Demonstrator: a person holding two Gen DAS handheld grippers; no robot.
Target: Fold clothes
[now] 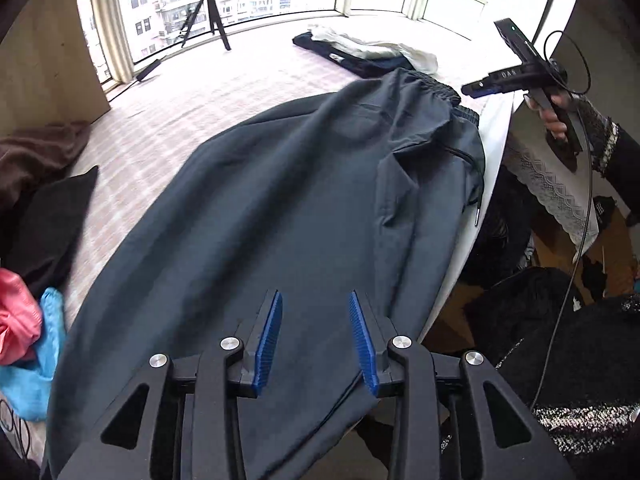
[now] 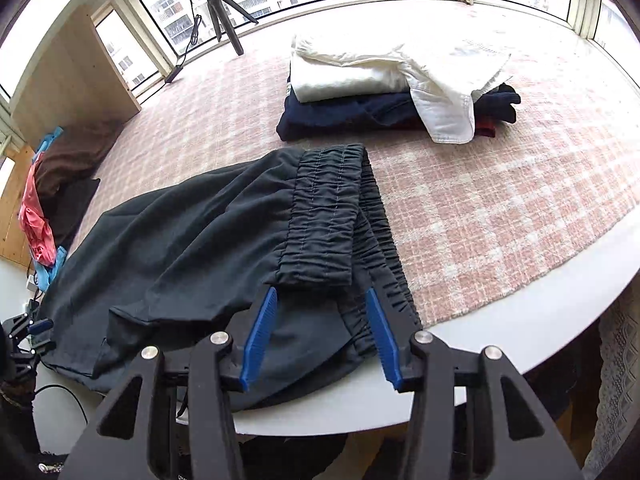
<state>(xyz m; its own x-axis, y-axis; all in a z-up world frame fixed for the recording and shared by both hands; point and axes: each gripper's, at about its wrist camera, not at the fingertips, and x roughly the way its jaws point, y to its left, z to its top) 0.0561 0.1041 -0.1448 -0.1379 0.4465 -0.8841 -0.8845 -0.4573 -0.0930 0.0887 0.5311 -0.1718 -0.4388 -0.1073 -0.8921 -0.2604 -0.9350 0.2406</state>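
Observation:
Dark grey-blue trousers [image 1: 280, 200] lie flat along the near edge of the pink checked bed cover [image 1: 168, 120]. Their elastic waistband [image 2: 328, 216] is at the right end, folded double. My left gripper [image 1: 316, 300] is open and empty above the leg end. My right gripper [image 2: 322, 296] is open and empty just in front of the waistband; it also shows in the left wrist view [image 1: 476, 89], beside the waistband [image 1: 440, 92]. The left gripper shows at the far left of the right wrist view [image 2: 32, 330].
A stack of folded clothes [image 2: 384, 96], white on navy, lies farther back on the bed. Unfolded clothes, brown [image 1: 36, 160], black, pink [image 1: 16, 320] and blue, are heaped at the left. A tripod [image 2: 224, 12] stands by the windows. The white bed edge [image 2: 520, 320] runs along the front.

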